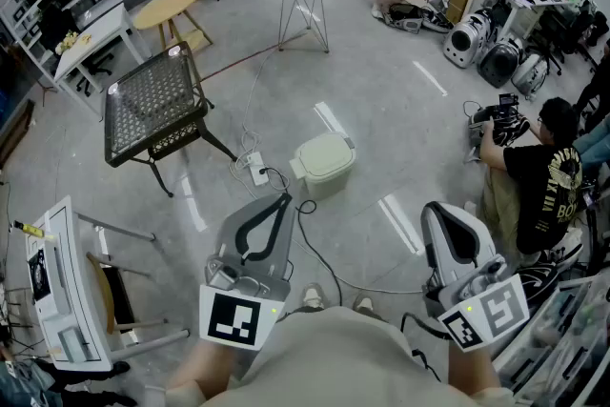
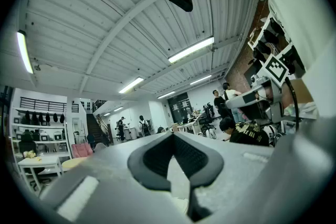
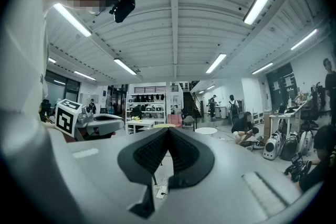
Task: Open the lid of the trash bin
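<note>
In the head view a small cream trash bin (image 1: 324, 163) stands on the grey floor with its lid down. My left gripper (image 1: 284, 197) is held low at the left, its tip just short of the bin and a little to its left. My right gripper (image 1: 434, 208) is further right, well clear of the bin. Both point forward. In the left gripper view the left gripper (image 2: 172, 134) has its dark pads meeting at the tip with nothing between them. The right gripper (image 3: 168, 129) shows the same in its own view. Neither gripper view shows the bin.
A white power strip (image 1: 255, 170) with cables lies just left of the bin, and a black cable (image 1: 319, 248) runs back towards my feet. A black mesh chair (image 1: 152, 102) stands at the left, a white rack (image 1: 59, 293) nearer left. A person (image 1: 543, 181) sits at the right.
</note>
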Motion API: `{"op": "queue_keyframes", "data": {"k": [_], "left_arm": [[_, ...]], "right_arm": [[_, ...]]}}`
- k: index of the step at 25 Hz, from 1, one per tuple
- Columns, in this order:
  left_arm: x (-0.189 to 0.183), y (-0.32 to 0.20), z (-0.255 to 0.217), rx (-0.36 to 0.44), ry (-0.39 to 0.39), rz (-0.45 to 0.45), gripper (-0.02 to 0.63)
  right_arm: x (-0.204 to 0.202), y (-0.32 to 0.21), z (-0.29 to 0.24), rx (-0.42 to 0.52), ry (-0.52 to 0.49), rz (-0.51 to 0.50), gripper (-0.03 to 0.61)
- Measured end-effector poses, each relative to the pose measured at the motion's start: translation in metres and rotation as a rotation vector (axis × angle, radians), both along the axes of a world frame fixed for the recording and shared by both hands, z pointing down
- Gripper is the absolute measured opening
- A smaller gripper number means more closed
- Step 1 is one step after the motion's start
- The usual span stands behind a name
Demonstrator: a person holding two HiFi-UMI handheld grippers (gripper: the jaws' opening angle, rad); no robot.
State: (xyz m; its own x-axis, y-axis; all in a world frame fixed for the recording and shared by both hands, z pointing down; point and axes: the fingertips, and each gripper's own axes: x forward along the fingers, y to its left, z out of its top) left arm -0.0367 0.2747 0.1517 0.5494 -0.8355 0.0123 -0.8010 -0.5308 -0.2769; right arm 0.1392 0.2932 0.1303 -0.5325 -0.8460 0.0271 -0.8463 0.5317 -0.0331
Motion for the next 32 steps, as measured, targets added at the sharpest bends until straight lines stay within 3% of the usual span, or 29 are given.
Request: {"op": "queue_keyframes", "data": {"k": [15, 19, 26, 32], "left_arm": [[-0.041, -0.019, 0.012, -0.027, 0.020, -0.021, 0.002], [-0.065, -0.025, 0.020, -0.072, 0.063, -0.063, 0.002], [-0.083, -0.056, 0.022, -0.060, 0.096, -0.103, 0.002], [-0.071, -0.110, 0.035, -0.094, 0.092, -0.137, 0.002]], "right_arm": [[-0.031, -0.025, 0.013, -0.051, 0.011, 0.001, 0.003], [-0.041, -0.033, 0.018, -0.057, 0.031, 0.008, 0.003], [-0.047, -0.061, 0.033, -0.087, 0.042, 0.007, 0.003], [-0.034, -0.115, 0.060, -0.143, 0.024, -0.009, 0.003]]}}
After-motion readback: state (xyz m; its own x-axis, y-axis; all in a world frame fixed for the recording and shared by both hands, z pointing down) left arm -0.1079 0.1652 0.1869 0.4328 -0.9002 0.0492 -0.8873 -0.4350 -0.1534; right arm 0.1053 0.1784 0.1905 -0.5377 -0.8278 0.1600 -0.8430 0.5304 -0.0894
